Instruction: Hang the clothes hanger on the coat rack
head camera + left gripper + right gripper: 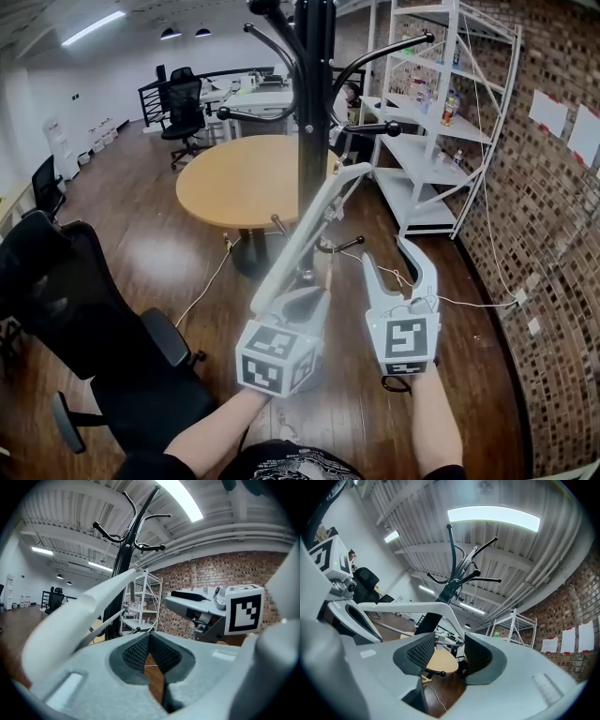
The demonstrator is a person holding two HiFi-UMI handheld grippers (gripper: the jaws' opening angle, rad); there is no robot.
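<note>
coat rack (pixel 312 112) top cut off in head view, hanger (pixel 316 220) hook too sm to tell

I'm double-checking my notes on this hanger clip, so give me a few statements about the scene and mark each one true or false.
1. The right gripper has its jaws apart. True.
2. The coat rack is white. False: it is black.
3. The clothes hanger is white. True.
4. The table behind the coat rack is square. False: it is a round wooden table.
5. A white shelf unit stands by the brick wall. True.
</note>
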